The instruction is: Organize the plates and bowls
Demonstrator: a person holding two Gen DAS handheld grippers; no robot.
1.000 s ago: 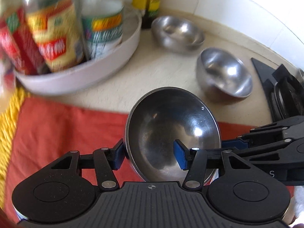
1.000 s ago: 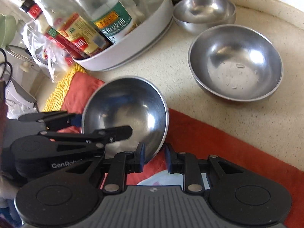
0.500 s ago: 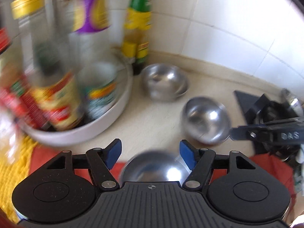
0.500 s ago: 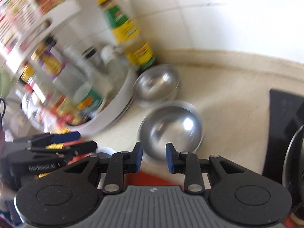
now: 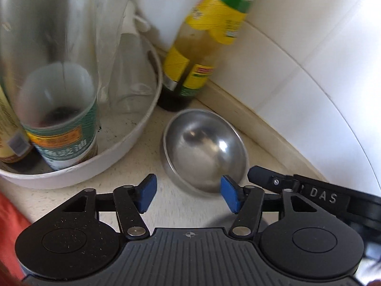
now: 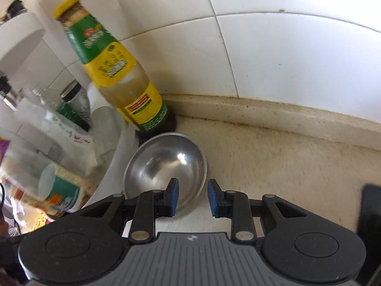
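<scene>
Landmark: the round stainless-steel bowl (image 5: 204,150) sitting on the beige speckled worktop (image 5: 173,205).

Left of the bowl: a white round tray (image 5: 133,147) holding clear bottles, among them a green-labelled clear sauce bottle (image 5: 64,140). Tray wall stands just beside the bowl rim; contact cannot be told.

Behind the bowl: a tall oil bottle with yellow-and-green label (image 6: 119,76), upright against the white tiled wall (image 6: 285,54), close to the bowl's far edge.

Left tool (image 5: 188,194): jaws part-open and have just been closing a little; nothing between the pads. Its right pad lies over the bowl's near rim in the view, touching or not unclear.

Right tool (image 6: 191,197): jaws narrowly apart, straddling the near rim of the bowl, one pad over the inside, one outside; pads do not appear to press. The rim looks doubled in the left view, possibly two nested bowls; not certain.

Progress, judged: this bowl is not yet lifted. No plates in view; how much remains cannot be told.

Right of the bowl: bare worktop with a raised beige lip at the wall, daylight-bright.
</scene>
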